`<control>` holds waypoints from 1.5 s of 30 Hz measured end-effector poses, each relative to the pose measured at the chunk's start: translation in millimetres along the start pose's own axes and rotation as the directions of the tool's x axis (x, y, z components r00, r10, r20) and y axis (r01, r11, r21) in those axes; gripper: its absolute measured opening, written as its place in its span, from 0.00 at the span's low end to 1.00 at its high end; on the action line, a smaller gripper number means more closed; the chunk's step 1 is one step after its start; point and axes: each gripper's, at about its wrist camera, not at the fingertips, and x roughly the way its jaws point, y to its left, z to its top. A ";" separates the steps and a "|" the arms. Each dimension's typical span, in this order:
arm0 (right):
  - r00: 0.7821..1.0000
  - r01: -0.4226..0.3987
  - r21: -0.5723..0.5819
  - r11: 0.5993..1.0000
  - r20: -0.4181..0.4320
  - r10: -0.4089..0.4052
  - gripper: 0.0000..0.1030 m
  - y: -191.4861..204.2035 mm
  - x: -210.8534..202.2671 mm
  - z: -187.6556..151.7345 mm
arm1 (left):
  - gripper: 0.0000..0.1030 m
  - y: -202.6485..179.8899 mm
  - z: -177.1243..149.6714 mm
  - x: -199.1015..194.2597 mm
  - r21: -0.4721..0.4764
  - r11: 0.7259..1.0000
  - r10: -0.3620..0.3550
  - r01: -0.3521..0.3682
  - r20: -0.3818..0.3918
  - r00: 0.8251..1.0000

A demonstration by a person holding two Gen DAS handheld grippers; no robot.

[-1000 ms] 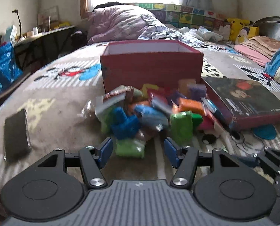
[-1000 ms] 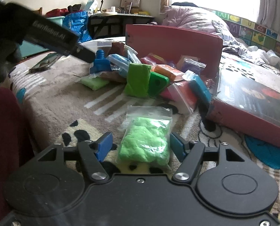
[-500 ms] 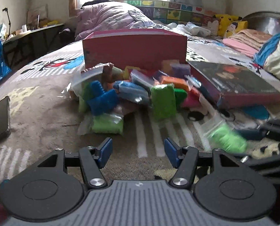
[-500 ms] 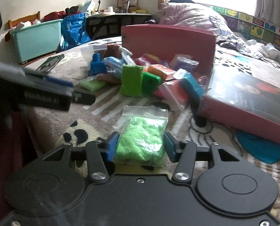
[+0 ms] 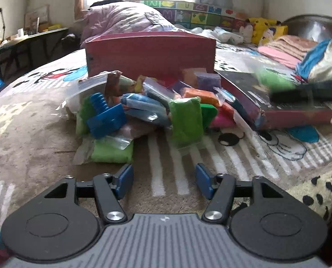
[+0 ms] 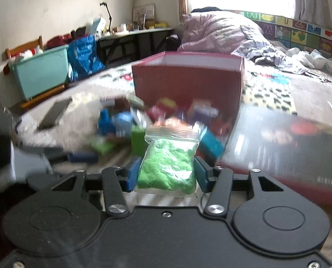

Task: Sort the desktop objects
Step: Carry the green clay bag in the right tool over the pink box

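I am clamping right gripper (image 6: 166, 174) on green clay bag (image 6: 167, 167); left gripper (image 5: 164, 179) gaping, empty. Risk: slick bag slipping short of red box (image 6: 188, 78).

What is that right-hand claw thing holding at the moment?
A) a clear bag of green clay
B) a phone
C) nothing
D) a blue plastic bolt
A: in the right wrist view the right gripper has both blue pads pressed against the clear bag of green clay.

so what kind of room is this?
Most likely a bedroom: the work surface is a bed with a cartoon-print blanket, a rumpled duvet behind, and plush toys near the headboard.
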 end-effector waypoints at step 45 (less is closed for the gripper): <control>0.992 -0.003 -0.069 0.998 -0.127 -0.006 0.50 -49.4 167.8 182.2 | 0.69 37.7 23.2 -7.5 -0.139 0.986 0.108 -0.087 0.147 0.983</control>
